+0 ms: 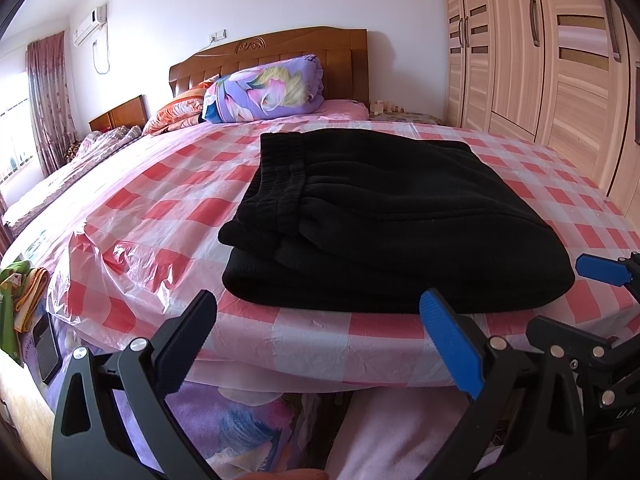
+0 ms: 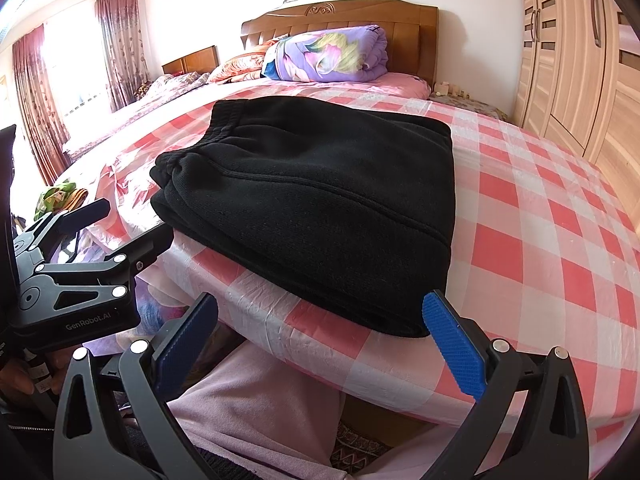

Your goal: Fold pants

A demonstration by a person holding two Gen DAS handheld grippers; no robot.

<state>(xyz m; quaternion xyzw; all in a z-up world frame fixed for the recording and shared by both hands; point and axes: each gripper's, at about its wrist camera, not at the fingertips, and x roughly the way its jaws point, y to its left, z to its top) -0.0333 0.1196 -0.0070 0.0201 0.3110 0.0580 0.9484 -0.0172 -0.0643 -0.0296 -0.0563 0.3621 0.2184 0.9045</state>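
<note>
The black pants (image 1: 380,216) (image 2: 320,200) lie folded in a thick, compact stack near the front edge of the bed, with the elastic waistband at the far left. My left gripper (image 1: 320,312) hovers just in front of the stack's near edge, open, with nothing between its fingers. It also shows at the left of the right wrist view (image 2: 128,224). My right gripper (image 2: 320,312) is open and empty too, at the stack's near right corner, its blue pad (image 2: 452,344) beside the cloth. Its fingertips (image 1: 600,270) show at the right of the left wrist view.
A red-and-white checked plastic sheet (image 1: 160,208) covers the bed. A rolled purple quilt (image 1: 264,92) and pillows lie by the wooden headboard (image 2: 340,16). A wardrobe (image 1: 540,60) stands on the right. A person's leg in pink (image 2: 256,408) is below the bed edge. Green and orange cloths (image 1: 20,296) lie at the left.
</note>
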